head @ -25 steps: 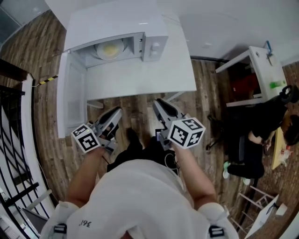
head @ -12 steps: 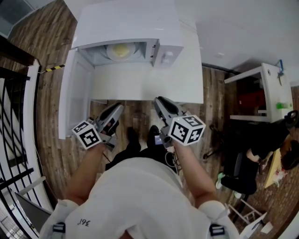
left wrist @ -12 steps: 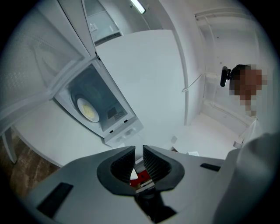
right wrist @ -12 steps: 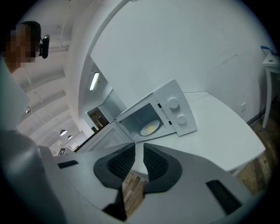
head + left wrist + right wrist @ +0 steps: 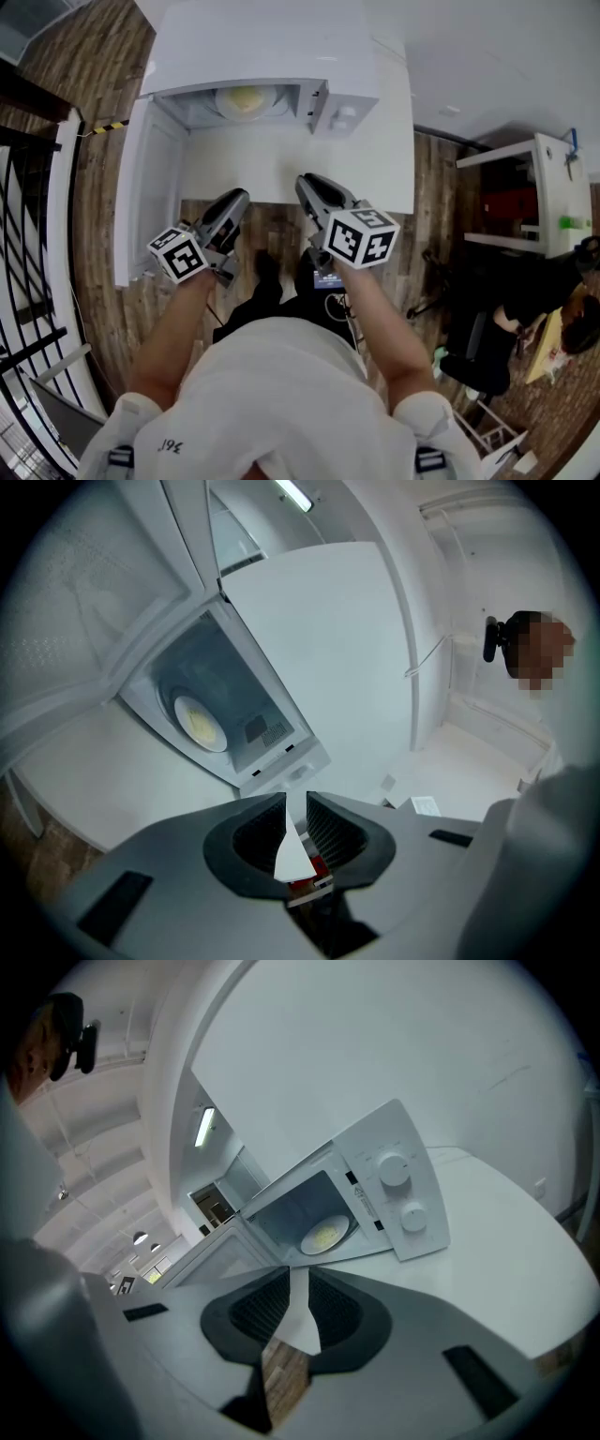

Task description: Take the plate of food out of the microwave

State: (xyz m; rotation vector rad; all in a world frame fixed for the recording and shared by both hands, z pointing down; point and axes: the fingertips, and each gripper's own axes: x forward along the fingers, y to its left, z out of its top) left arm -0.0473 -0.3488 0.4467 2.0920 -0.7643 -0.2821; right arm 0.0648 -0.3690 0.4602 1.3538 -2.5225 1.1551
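Note:
A white microwave (image 5: 281,52) stands on a white table (image 5: 281,159) with its door (image 5: 155,187) swung open to the left. Inside lies a white plate of yellow food (image 5: 248,98), also seen as the plate (image 5: 199,722) in the left gripper view and as the plate (image 5: 324,1234) in the right gripper view. My left gripper (image 5: 236,199) and right gripper (image 5: 307,183) hover at the table's near edge, well short of the microwave. On both the left gripper (image 5: 295,803) and the right gripper (image 5: 298,1283) the jaws stand a narrow gap apart with nothing between them.
The microwave's control panel with two dials (image 5: 403,1194) is right of the cavity. A black railing (image 5: 37,234) runs along the left. At the right stand a white desk (image 5: 553,197) and a seated person (image 5: 562,319) on the wooden floor.
Both grippers have come forward to the table's near edge, the right one also a little leftward. The microwave now sits closer in the head view. The jaws have not changed.

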